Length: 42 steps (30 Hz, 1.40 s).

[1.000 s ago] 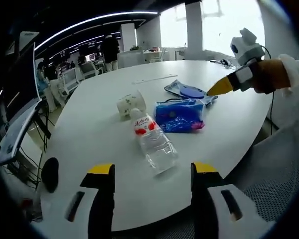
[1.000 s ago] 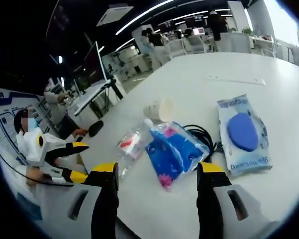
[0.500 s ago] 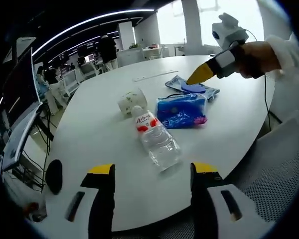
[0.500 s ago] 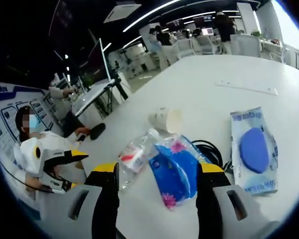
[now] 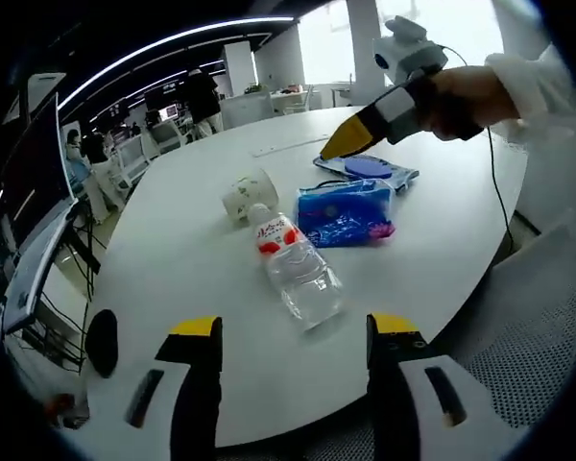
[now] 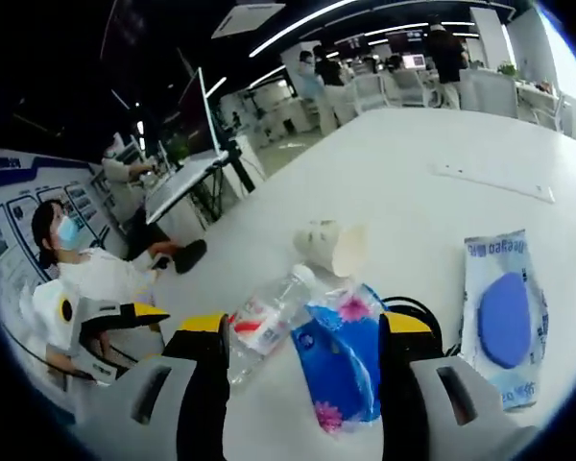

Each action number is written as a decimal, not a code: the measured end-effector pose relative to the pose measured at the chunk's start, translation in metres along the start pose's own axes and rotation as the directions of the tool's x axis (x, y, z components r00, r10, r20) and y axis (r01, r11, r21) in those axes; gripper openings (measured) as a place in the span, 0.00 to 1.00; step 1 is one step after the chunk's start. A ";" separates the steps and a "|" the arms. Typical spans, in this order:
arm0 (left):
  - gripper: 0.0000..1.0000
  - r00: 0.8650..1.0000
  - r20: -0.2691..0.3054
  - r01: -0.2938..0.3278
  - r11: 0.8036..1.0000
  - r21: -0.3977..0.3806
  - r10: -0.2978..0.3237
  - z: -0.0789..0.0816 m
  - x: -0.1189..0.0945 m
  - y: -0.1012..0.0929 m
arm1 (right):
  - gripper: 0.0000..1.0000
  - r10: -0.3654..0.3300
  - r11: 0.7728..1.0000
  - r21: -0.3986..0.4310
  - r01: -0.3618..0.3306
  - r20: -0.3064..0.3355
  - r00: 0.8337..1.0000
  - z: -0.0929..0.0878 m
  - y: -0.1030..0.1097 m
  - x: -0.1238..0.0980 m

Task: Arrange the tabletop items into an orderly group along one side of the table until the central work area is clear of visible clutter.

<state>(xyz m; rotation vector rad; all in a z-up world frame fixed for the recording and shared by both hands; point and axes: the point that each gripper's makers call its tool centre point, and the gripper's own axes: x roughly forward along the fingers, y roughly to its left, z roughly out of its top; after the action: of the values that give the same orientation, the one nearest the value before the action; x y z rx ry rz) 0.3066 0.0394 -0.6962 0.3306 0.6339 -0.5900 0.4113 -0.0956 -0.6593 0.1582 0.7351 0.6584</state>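
My right gripper (image 6: 298, 331) looks down on the clutter with its jaws apart and nothing between them; the blue tissue pack (image 6: 344, 363) sits right between the jaw tips at lower centre, so I judge it the nearest thing to take. Its long axis runs from centre down toward the bottom edge, roughly along my jaws. Touching its left side lies the water bottle (image 6: 266, 322), on its side, cap pointing up toward the paper cup (image 6: 331, 248), which is tipped over just above. A black cable (image 6: 418, 309) loops out from behind the tissue pack at the right, and the wet-wipes pack (image 6: 504, 317) lies beyond it at the right edge.

In the left gripper view my left gripper (image 5: 293, 331) is also open and empty, at the bottom of the frame, well short of the bottle (image 5: 296, 272), which runs lengthwise away from it. The right gripper (image 5: 350, 141) hovers at upper right over the wipes (image 5: 367, 170). The white table (image 5: 182, 259) is bare elsewhere.
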 end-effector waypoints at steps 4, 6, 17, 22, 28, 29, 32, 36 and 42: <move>0.61 1.000 0.002 -0.002 1.000 -0.005 0.002 0.000 0.000 0.001 | 0.61 0.004 1.000 -0.006 -0.004 0.004 1.000 0.007 -0.004 0.004; 0.61 1.000 -0.004 -0.006 1.000 -0.005 0.006 -0.001 -0.001 0.002 | 0.61 0.003 1.000 -0.008 -0.003 0.005 1.000 0.010 -0.006 0.005; 0.62 1.000 0.005 -0.007 1.000 0.004 0.007 0.001 -0.001 0.000 | 0.61 0.026 1.000 0.006 -0.026 0.008 1.000 0.021 -0.013 0.021; 0.62 1.000 -0.001 -0.008 1.000 0.012 0.008 0.000 -0.001 0.000 | 0.60 0.038 0.999 0.023 -0.038 0.015 0.999 0.027 -0.015 0.029; 0.61 1.000 -0.005 -0.005 1.000 0.011 0.005 -0.001 0.001 -0.001 | 0.60 0.044 0.998 0.041 -0.045 0.026 0.999 0.038 -0.012 0.039; 0.61 1.000 -0.006 -0.005 1.000 0.012 0.005 -0.001 0.001 -0.001 | 0.60 0.047 0.998 0.038 -0.048 0.024 0.999 0.039 -0.011 0.040; 0.60 1.000 -0.012 -0.007 1.000 0.015 0.008 -0.002 0.001 0.000 | 0.59 0.057 0.998 0.039 -0.058 0.018 0.998 0.041 -0.007 0.045; 0.59 1.000 -0.016 -0.009 1.000 0.014 0.009 -0.004 0.001 0.001 | 0.58 0.062 0.997 0.051 -0.063 0.010 0.998 0.044 -0.005 0.055; 0.58 1.000 -0.017 -0.014 1.000 0.012 0.015 -0.004 0.001 0.002 | 0.57 0.075 0.996 0.041 -0.074 -0.035 0.997 0.037 0.000 0.072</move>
<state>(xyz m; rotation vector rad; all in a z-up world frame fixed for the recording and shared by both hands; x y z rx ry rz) 0.3070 0.0422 -0.6999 0.3514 0.6444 -0.5777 0.4753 -0.0486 -0.6730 0.2108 0.7807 0.7195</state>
